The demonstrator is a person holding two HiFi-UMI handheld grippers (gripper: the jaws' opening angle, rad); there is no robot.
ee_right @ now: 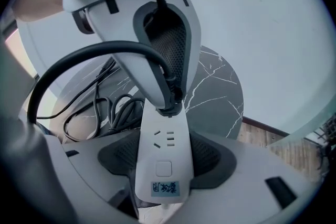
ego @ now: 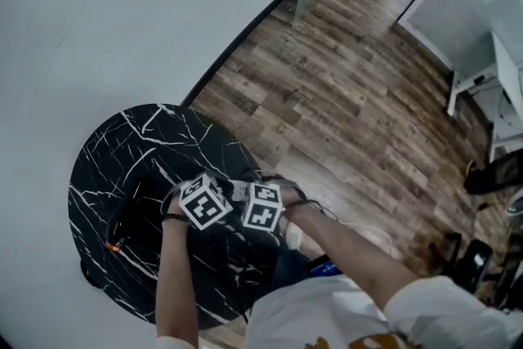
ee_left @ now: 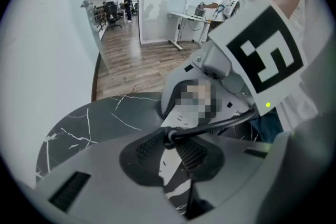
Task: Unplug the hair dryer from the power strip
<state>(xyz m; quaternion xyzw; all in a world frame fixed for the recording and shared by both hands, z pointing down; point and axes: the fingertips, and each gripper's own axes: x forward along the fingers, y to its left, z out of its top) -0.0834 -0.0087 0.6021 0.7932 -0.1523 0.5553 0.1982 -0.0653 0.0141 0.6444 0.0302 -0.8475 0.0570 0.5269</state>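
In the head view, the round black marble desk (ego: 106,167) stood against a pale wall (ego: 98,4), with wooden floor (ego: 351,94) open to its right. The left gripper (ego: 204,204) and right gripper (ego: 263,207) met close together over the desk's right side, near its edge. A dark shape with an orange spot, probably the hair dryer (ego: 122,229), lay well to the left.

In the left gripper view, its jaws were nearly together, clamped on the dark plug (ee_left: 169,135) where the cord (ee_left: 220,122) left it. The white power strip (ee_left: 181,119) ran away beneath. The plug looked small, hard and stiff, so a grip on its body rather than on the limp cord seemed right.

In the right gripper view, its jaws pinched the power strip's long sides near the switch end, and the strip stood up between them. The plug sat in the far socket. The strip looked light and smooth-sided, so it could slip if the plug stuck. The cord looped left toward the tangle on the desk. A straight pull apart had free air above, and the desk edge was near.
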